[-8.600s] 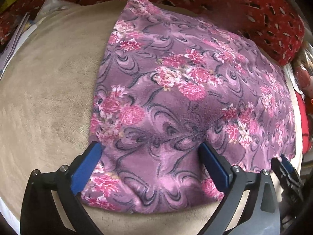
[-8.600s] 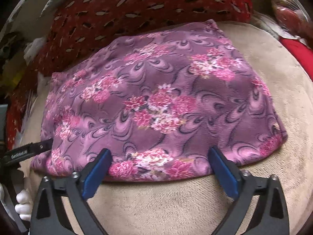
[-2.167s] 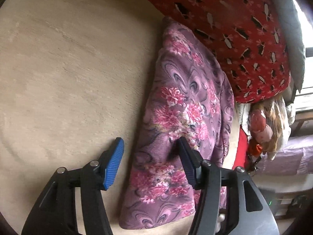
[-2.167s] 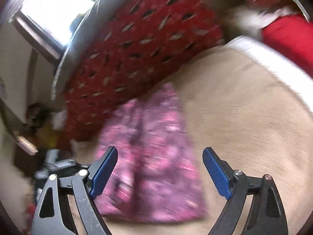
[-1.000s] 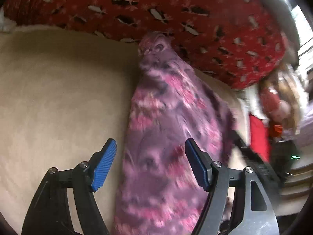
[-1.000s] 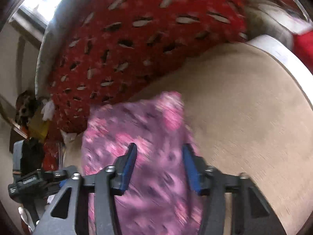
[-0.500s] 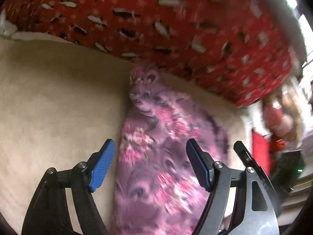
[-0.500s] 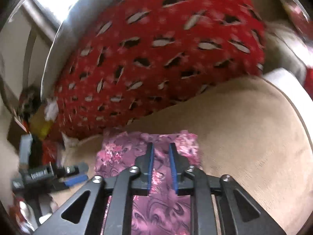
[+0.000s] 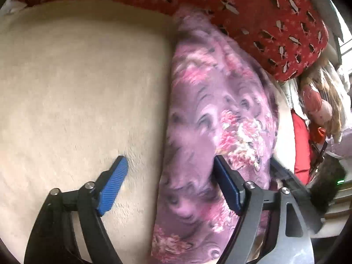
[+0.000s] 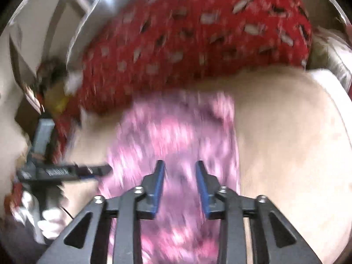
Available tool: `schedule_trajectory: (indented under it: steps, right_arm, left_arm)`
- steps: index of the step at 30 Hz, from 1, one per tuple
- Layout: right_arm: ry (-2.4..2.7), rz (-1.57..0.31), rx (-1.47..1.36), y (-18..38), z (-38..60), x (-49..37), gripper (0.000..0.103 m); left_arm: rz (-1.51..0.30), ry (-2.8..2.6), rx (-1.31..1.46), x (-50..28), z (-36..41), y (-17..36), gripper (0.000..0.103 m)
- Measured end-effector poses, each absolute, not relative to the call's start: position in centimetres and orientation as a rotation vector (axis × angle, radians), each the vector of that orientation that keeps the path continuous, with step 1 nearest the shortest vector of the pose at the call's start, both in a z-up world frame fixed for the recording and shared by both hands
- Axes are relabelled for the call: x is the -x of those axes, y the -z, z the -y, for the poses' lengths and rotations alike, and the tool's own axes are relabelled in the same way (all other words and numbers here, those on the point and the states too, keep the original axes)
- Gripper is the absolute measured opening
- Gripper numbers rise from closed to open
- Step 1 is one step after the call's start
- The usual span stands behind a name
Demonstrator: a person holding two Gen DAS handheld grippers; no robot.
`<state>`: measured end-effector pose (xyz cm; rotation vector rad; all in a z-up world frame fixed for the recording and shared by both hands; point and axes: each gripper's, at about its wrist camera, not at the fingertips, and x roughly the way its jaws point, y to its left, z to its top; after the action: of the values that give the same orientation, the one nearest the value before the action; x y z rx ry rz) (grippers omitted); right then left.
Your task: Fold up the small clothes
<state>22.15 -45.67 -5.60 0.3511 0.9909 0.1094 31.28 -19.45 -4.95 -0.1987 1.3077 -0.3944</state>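
Note:
A purple garment with pink flowers [image 9: 211, 118] lies folded into a narrow strip on the beige plush surface [image 9: 77, 88]; it also shows, blurred, in the right wrist view [image 10: 176, 140]. My left gripper [image 9: 169, 167] is open, straddling the strip's left edge, its right finger over the cloth. My right gripper [image 10: 180, 171] is over the near part of the strip, jaws partly apart with a narrow gap and nothing clamped between them. The left gripper also shows at the strip's left side in the right wrist view [image 10: 96, 170].
A red patterned cushion [image 9: 253, 11] lies along the far edge, touching the strip's far end. More clutter and a red item [image 9: 301, 145] sit off the surface's right side. Beige surface [image 10: 286, 143] stretches right of the strip.
The right gripper, shut on the cloth half a second ago, has opened a little. The left gripper has come lower and closer to the strip. The wide garment of earlier is now a narrow strip.

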Motion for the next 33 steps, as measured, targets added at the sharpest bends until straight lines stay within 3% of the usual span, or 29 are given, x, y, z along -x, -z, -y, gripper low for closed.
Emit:
schedule_trajectory:
  steps: [6, 9, 11, 15, 19, 23, 30, 33]
  right_arm:
    - [-0.089, -0.927, -0.347, 2.3, 45.1, -17.8, 0.037]
    - [-0.029, -0.942, -0.325, 3.2, 45.2, -14.7, 0.048]
    - [0.014, -1.054, -0.299, 5.8, 45.2, -14.7, 0.043]
    - [0.032, -0.992, -0.399, 4.5, 45.7, -13.7, 0.038]
    - [-0.001, -0.831, -0.447, 1.7, 45.8, -12.2, 0.040]
    - [0.051, -1.022, -0.416, 6.4, 45.8, -14.3, 0.037]
    - [-0.001, -0.881, -0.486, 3.4, 46.3, -14.2, 0.036]
    - [0.039, -0.943, -0.429, 4.9, 46.0, -15.7, 0.034]
  left_arm:
    - [-1.284, 0.394, 0.177, -27.8, 16.7, 1.5, 0.080]
    - [-1.330, 0.378, 0.183, -25.9, 15.5, 3.4, 0.080]
    - [-1.364, 0.352, 0.143, -25.0, 15.4, 5.6, 0.080]
    - [-1.327, 0.388, 0.076, -23.1, 16.1, 3.6, 0.080]
    - [-1.285, 0.384, 0.066, -22.5, 16.3, 2.8, 0.080]
    - [-1.337, 0.336, 0.030, -22.7, 16.8, 4.8, 0.080]
    - [-1.300, 0.337, 0.007, -22.6, 17.5, 4.8, 0.080]
    - [-1.294, 0.339, 0.003, -22.8, 17.7, 5.0, 0.080]
